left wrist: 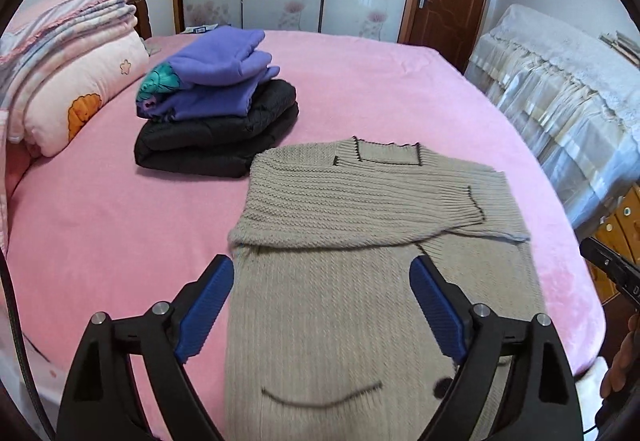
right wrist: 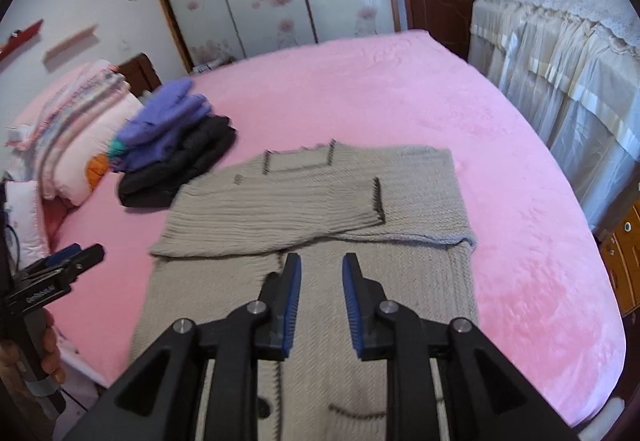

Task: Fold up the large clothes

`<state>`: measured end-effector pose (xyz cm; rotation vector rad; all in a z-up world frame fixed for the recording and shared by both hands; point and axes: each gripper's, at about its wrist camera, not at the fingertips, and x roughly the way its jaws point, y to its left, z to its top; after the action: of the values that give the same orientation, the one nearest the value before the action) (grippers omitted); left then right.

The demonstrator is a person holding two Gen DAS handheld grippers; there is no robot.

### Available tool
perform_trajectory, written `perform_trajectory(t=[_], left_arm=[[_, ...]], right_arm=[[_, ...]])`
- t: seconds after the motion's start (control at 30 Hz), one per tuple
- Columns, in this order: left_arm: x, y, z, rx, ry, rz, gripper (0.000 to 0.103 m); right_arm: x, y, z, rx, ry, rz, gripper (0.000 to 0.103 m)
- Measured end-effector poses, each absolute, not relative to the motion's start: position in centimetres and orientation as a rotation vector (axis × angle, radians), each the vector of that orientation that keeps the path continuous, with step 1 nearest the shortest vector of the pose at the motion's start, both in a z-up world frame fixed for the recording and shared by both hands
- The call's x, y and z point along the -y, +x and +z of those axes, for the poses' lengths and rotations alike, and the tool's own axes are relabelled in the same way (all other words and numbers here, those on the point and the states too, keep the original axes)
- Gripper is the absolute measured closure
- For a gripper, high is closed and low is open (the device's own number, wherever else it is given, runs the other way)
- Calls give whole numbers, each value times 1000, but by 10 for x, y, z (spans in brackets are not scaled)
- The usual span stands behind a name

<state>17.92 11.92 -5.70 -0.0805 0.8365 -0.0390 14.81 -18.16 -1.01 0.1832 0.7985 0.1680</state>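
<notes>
Sweater, left wrist view: a beige ribbed knit sweater is laid flat on the pink fleecy bed, both sleeves folded across the chest, dark piping at collar and cuff.
Left claw: the left claw is held above the lower body, blue ridged pads spread wide, nothing gripped.
Stack: folded purple and black clothes are piled behind.
Right wrist view: the right claw is poised over the sweater's middle, pads narrowly apart, empty.
</notes>
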Motion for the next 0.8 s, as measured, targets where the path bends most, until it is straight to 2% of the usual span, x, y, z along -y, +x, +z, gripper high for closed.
perform_trajectory(t=[0.3,0.4,0.53,0.8], left_arm=[[-116,89,-29,-737,-99,-107,14],[-120,65,-37,-713,-122,-133,14],[-130,44,-69,-746,-124,-140,14],[-172,22,-187,-989,-161,-150,14]], right_arm=[[186,53,29,-568,158,202,82],[181,27,25,-571,81,220,82],[179,4,2,-649,-12,258,82],[201,-17,-76,-825,-11,268,82]])
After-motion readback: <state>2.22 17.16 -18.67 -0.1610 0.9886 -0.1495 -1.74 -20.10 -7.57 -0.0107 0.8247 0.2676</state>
